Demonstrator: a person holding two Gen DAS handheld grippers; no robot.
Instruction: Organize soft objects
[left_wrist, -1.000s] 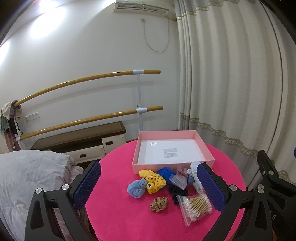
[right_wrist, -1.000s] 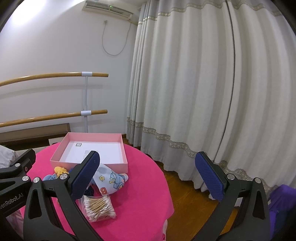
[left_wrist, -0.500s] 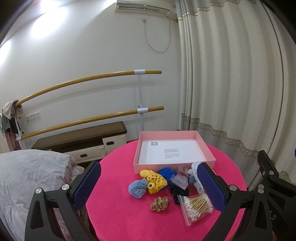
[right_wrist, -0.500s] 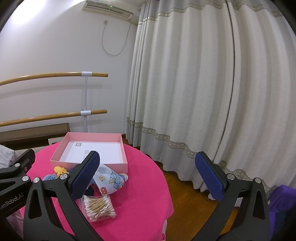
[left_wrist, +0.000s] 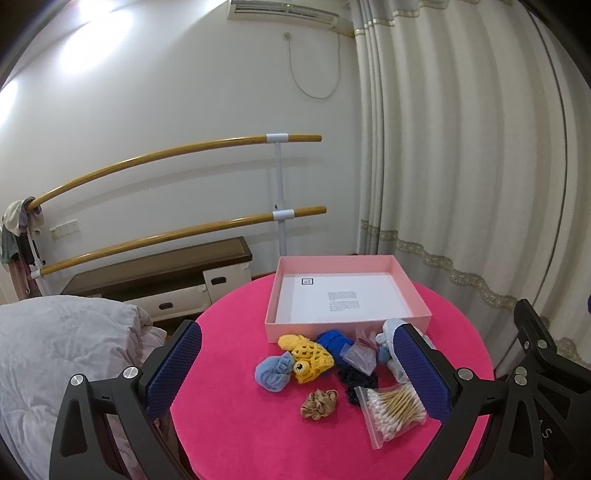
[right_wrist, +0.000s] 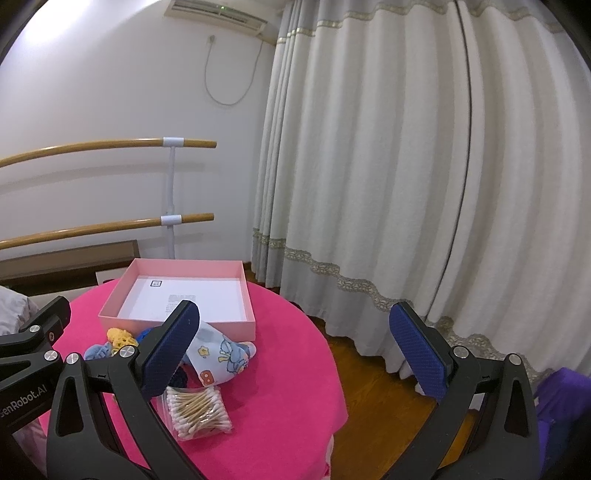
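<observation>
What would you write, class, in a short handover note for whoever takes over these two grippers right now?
Left gripper: open, holding nothing, above the near side of the table.
Right gripper: open, holding nothing, over the table's right edge.
Pink box: at the far side of the pink round table, with only a white printed sheet inside.
In front of the box, all loose: yellow crochet fish, light blue cloth ball, tan scrunchie, bag of cotton swabs, patterned baby cloth, and blue and dark pieces.
Done: nothing boxed.
Left: presumably move each soft item into the box.
</observation>
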